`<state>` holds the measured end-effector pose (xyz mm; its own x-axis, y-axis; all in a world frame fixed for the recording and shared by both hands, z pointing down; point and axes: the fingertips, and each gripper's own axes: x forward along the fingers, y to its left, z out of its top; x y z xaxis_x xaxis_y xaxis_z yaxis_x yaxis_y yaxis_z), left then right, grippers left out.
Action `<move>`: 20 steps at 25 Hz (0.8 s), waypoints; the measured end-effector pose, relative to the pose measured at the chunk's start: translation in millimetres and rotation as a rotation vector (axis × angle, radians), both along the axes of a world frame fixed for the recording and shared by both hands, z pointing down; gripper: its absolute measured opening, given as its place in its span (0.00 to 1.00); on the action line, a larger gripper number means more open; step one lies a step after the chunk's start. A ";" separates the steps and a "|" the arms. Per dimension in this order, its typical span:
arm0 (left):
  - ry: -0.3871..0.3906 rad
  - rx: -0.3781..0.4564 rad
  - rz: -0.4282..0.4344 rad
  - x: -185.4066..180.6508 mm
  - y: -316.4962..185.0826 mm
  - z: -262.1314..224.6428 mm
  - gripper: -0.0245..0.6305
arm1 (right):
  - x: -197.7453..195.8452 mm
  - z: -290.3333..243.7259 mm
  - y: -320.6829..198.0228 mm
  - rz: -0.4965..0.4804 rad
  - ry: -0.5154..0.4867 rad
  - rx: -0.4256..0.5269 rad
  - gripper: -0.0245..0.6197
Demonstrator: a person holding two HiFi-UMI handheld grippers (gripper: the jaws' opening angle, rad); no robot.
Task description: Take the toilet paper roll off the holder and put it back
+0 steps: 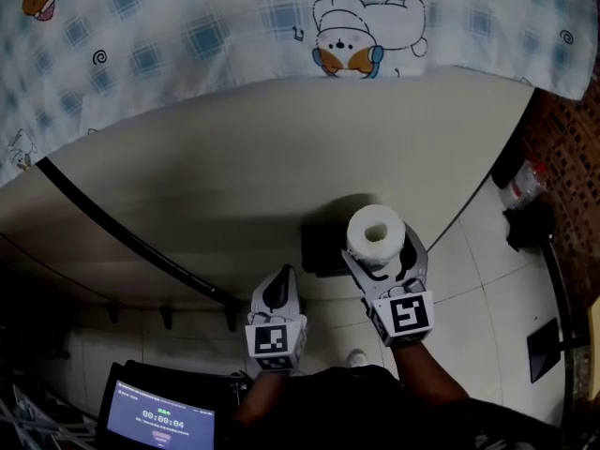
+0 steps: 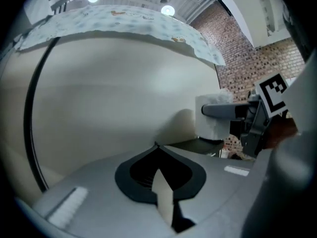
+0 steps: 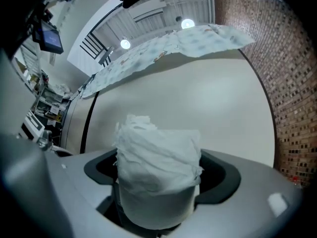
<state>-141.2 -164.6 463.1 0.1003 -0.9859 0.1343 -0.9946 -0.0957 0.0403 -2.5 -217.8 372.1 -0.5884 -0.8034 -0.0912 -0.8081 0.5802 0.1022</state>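
Observation:
The white toilet paper roll (image 1: pixel 375 235) stands on end with its core hole facing up, and my right gripper (image 1: pixel 378 254) is shut on its sides. In the right gripper view the roll (image 3: pixel 157 157) fills the space between the grey jaws, its loose outer layer crumpled. A black holder (image 1: pixel 322 251) is fixed to the cream wall just left of the roll and below it. My left gripper (image 1: pixel 279 289) hangs lower left of the holder, jaws together and holding nothing. The left gripper view shows the roll (image 2: pixel 212 118) and the right gripper (image 2: pixel 247 118) off to the right.
A black pipe (image 1: pixel 122 232) runs diagonally down the cream wall at left. A checked cartoon-print cloth (image 1: pixel 281 17) hangs across the top. A screen with a timer (image 1: pixel 159 420) sits at bottom left. Brick wall (image 1: pixel 562 139) and a plastic bottle (image 1: pixel 523 186) are at right.

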 end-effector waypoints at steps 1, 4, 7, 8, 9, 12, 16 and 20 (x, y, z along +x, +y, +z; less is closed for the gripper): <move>-0.007 -0.014 0.007 0.6 0.8 9.4 0.07 | 1.7 0.0 3.2 -0.001 -0.005 0.003 0.74; -0.041 -0.046 0.033 7.3 4.4 32.0 0.07 | 9.6 0.8 12.3 0.004 -0.013 0.007 0.74; -0.101 -0.083 0.075 14.8 8.2 53.7 0.07 | 17.2 1.7 19.4 0.013 -0.017 0.008 0.74; -0.118 -0.092 0.092 18.3 9.3 60.0 0.07 | 20.3 2.8 21.4 0.016 -0.018 0.005 0.74; -0.130 -0.099 0.106 21.7 9.7 65.5 0.07 | 23.3 4.2 23.0 0.020 -0.017 0.002 0.74; -0.144 -0.123 0.127 28.9 7.2 78.5 0.07 | 31.7 7.2 26.5 0.030 -0.020 -0.008 0.74; -0.153 -0.152 0.149 35.6 1.1 91.3 0.07 | 41.9 8.0 27.9 0.041 -0.024 -0.018 0.74; -0.155 -0.186 0.164 42.0 -4.0 102.0 0.15 | 48.6 7.8 25.8 0.046 -0.015 -0.023 0.74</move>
